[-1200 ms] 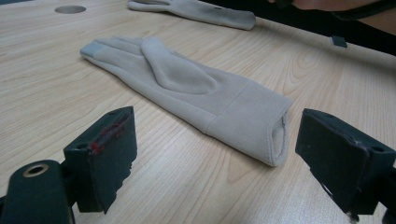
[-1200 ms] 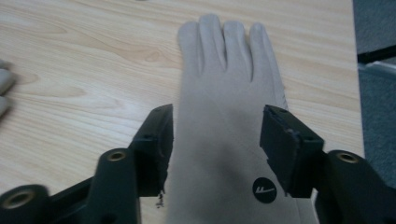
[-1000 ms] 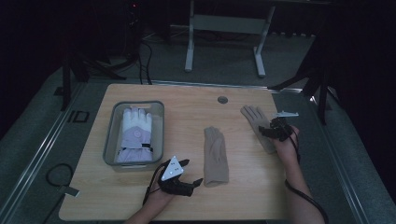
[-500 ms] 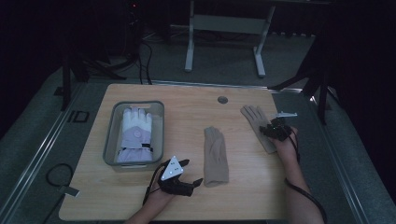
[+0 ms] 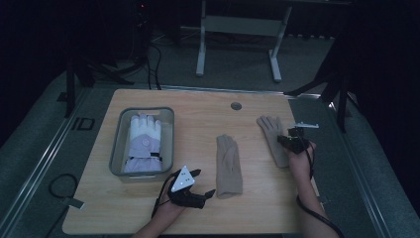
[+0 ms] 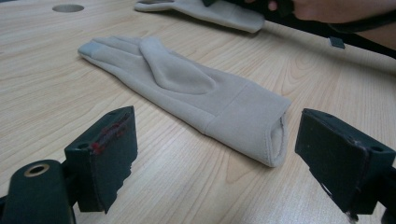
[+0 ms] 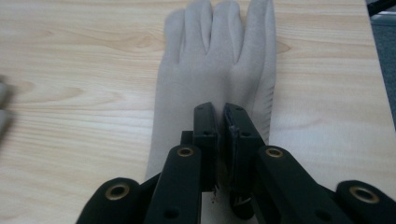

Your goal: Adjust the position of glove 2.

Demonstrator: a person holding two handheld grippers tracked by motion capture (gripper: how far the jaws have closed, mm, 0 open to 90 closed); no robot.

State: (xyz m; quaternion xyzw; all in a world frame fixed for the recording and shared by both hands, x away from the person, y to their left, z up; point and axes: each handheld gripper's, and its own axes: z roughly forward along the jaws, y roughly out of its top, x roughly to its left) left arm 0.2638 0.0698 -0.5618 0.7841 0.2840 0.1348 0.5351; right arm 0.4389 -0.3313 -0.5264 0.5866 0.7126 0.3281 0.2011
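Left gripper (image 5: 202,188): jaws spread, cuff of middle glove (image 5: 229,166) between them, low on table (image 5: 198,119) | bin (image 5: 119,153), far left: padded glove (image 5: 141,144) | right gripper (image 5: 289,144): jaws pressed together over right glove (image 5: 272,139), pinch uncertain

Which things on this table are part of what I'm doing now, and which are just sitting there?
In the job:
- right beige glove, pinched by the right hand-held gripper
- middle beige glove, its cuff in front of the open left hand-held gripper

Lying about:
- grey bin holding a white ski glove
- round table grommet
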